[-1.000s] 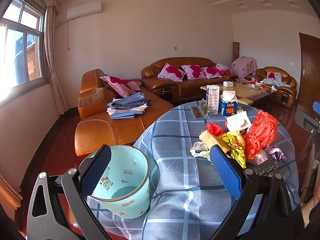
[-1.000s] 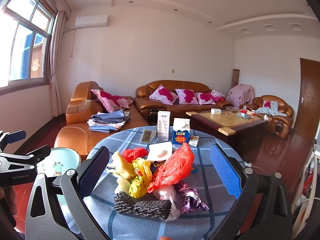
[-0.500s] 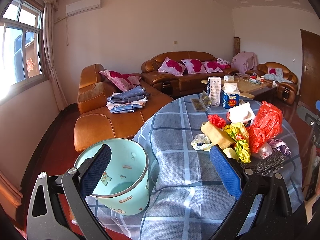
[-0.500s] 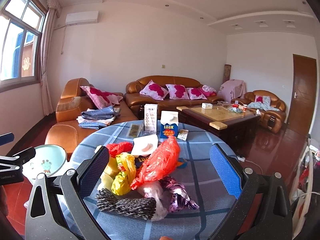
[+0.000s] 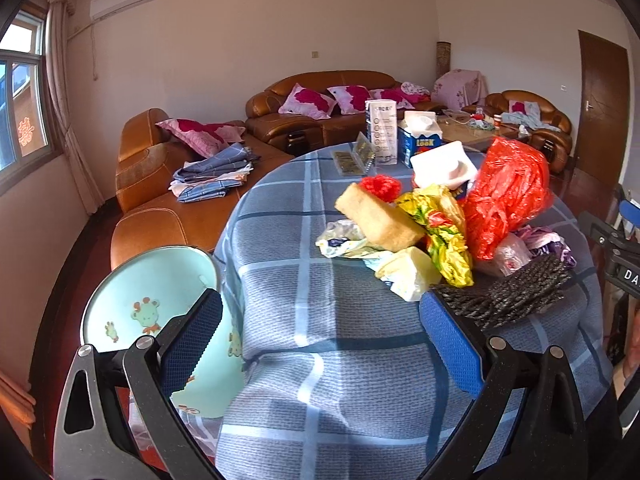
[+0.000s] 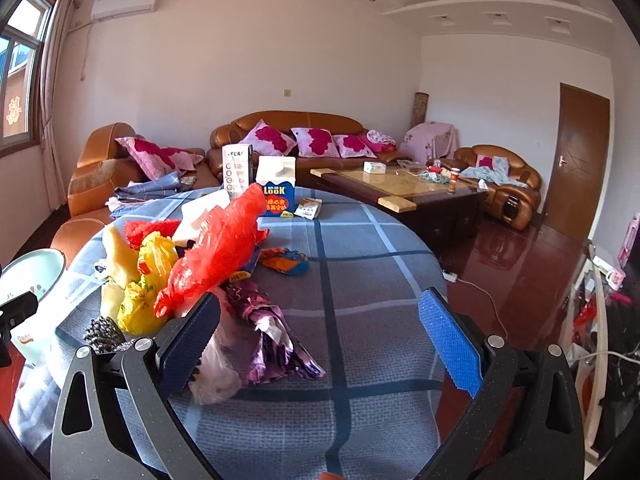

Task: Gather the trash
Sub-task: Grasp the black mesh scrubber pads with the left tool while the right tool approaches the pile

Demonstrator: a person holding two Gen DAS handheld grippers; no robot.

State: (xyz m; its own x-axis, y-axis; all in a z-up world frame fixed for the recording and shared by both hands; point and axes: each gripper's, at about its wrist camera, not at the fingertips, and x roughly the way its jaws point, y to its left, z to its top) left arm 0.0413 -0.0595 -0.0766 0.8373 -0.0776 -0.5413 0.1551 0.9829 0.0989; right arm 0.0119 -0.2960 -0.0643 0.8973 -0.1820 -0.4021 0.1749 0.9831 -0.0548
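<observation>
Left wrist view: the left tool (image 5: 320, 330), pads spread and holding nothing, frames the round counter (image 5: 340, 360) in its woven blue plaid cloth, with the pale-green cartoon-printed bin (image 5: 132, 304) at lower left beside the counter's edge, and the trash heap at centre right: crinkled red plastic bag (image 5: 506, 196), yellow wrapper (image 5: 444, 232), tan spongy block (image 5: 378, 218) and dark knobbly mat (image 5: 508, 294). Right wrist view: the right tool (image 6: 318, 338), likewise spread and empty, shows what the other hides: a crumpled purple foil wrapper (image 6: 272, 334) at lower centre, an orange-and-blue wrapper (image 6: 286, 261) and the blue-and-white carton (image 6: 276, 192) face-on.
</observation>
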